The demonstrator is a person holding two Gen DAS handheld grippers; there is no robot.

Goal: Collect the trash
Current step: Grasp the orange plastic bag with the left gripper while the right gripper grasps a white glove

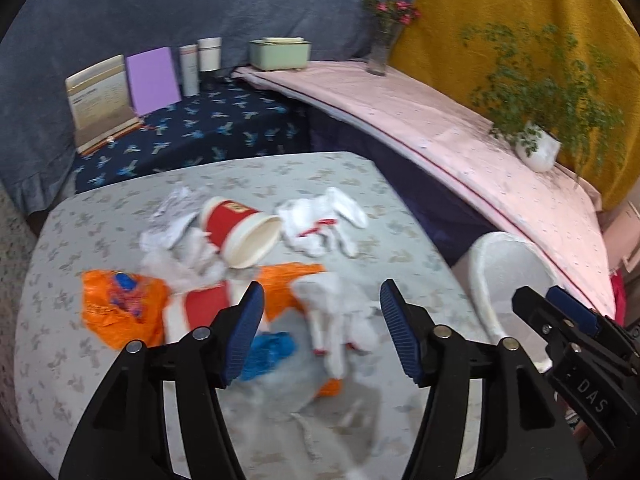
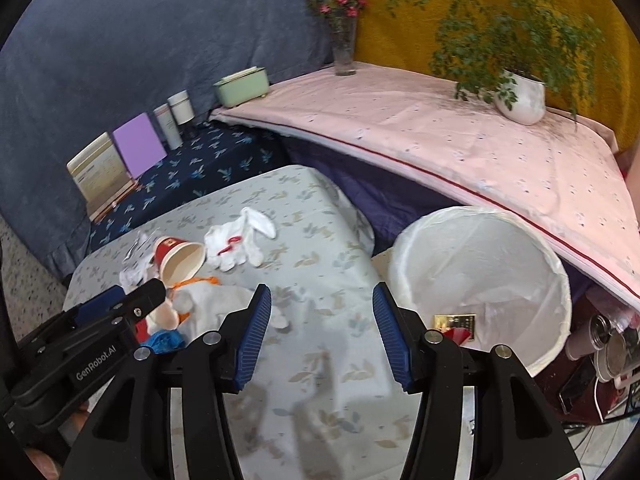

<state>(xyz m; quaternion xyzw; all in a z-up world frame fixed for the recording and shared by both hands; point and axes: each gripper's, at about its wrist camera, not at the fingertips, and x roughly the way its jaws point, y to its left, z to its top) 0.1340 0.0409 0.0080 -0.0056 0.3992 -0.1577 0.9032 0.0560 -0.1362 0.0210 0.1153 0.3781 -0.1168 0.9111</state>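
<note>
Trash lies on a leaf-patterned table [image 1: 60, 352]: a tipped red-and-white paper cup [image 1: 240, 232], white crumpled gloves [image 1: 320, 224], an orange wrapper [image 1: 116, 308], a blue scrap [image 1: 272, 348], and white tissue [image 1: 340, 320]. My left gripper [image 1: 322, 336] is open and empty just above the white tissue and blue scrap. My right gripper [image 2: 322, 336] is open and empty over bare tablecloth [image 2: 320, 360], beside a white lined bin [image 2: 480, 280]. The bin holds a gold card [image 2: 454, 322]. The cup [image 2: 180, 264] and gloves [image 2: 236, 240] show to the left in the right wrist view.
A pink-covered shelf [image 1: 440, 120] carries a potted plant [image 1: 536, 148], a flower vase [image 1: 380, 48] and a green box [image 1: 280, 54]. Books [image 1: 152, 80] and canisters [image 1: 200, 60] stand on a dark blue patterned bench [image 1: 200, 132]. Clutter sits on the floor [image 2: 600, 360] by the bin.
</note>
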